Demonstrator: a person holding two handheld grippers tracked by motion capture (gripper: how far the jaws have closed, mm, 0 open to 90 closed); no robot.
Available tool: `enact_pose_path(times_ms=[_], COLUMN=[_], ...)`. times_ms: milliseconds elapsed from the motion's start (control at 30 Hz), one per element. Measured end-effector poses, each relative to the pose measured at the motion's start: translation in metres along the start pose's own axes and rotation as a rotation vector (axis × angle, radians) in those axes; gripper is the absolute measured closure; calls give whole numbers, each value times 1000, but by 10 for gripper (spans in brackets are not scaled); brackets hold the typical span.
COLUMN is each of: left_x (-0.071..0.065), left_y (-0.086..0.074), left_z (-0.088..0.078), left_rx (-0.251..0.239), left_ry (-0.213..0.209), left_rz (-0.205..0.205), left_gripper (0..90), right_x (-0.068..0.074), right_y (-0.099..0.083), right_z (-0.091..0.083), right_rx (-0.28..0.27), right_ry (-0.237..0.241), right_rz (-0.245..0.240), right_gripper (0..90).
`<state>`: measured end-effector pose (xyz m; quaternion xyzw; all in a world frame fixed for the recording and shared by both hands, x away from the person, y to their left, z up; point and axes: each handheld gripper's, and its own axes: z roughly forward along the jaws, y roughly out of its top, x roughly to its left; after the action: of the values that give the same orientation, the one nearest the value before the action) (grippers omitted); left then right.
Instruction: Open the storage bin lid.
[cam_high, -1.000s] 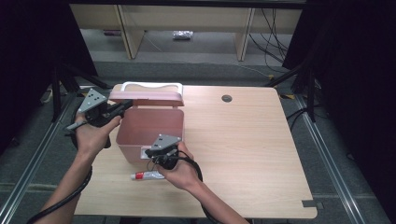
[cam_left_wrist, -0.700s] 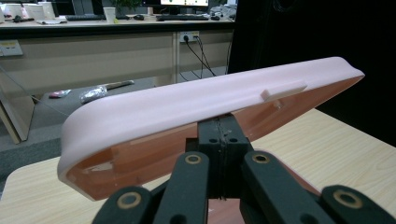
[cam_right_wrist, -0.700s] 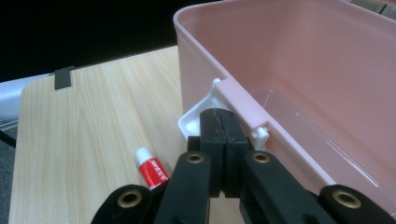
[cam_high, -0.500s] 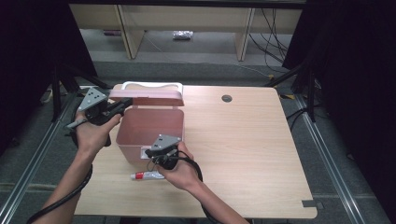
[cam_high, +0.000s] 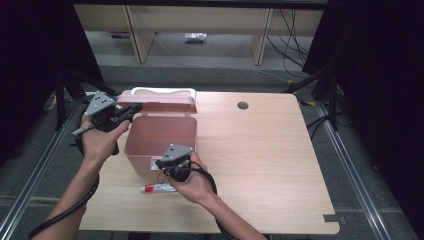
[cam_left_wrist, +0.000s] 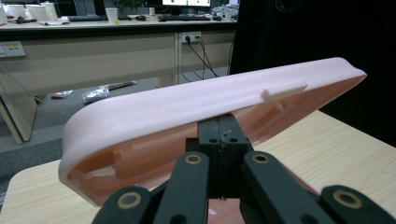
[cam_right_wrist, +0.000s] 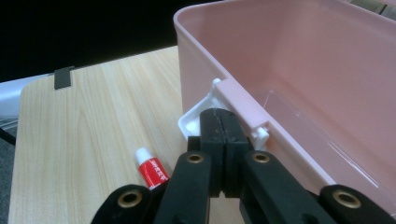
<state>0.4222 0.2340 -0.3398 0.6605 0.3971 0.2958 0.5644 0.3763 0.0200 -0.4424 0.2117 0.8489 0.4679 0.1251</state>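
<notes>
Step in hand, by my read: opening/holding open the pink storage box (cam_high: 159, 142) so the tube can go in. Left gripper (cam_high: 131, 110) sits at the near-left corner of the raised lid (cam_high: 157, 100), jaws pressed together w/ nothing between them, tips against the lid's underside edge, prob. propping it. Right gripper (cam_high: 165, 163) is at the box's front wall, jaws also closed tight & empty, tips touching the white latch (cam_right_wrist: 198, 119). Next move likely needs the right gripper to back off the latch, open up & drop to the toothpaste tube (cam_high: 157, 188) lying flat just in front of the box, while the left keeps the lid up. Box: pale pink plastic, empty inside, lid w/ white handle tilted back behind it; tube is red & white, cap pointing away from the box's right side.
</notes>
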Motion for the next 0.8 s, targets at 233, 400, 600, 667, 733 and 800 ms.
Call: enact_pose_path(times_ms=[233,400,600,667,733,800], left_x=[1,1,3,3,4,4], left_y=[2,3,2,2,2,2], left_z=[2,3,4,4,4,5], left_rx=[-1,1,2,2,5,4], left_ry=[3,5,11,11,13,14], left_rz=[-2,0,-3,-5,-2,-2], left_gripper=[896,896,896,896,896,896], right_x=[-1,0,-1,-1,-1,0], right_y=[0,0,0,0,0,-1], right_z=[2,2,1,1,0,0], right_rx=[-19,-16,-7,-7,-8,-6], right_ry=[-7,-6,-3,-2,-4,-6], right_rz=[-19,-17,-21,-19,-17,-10], right_gripper=[900,900,900,900,900,900])
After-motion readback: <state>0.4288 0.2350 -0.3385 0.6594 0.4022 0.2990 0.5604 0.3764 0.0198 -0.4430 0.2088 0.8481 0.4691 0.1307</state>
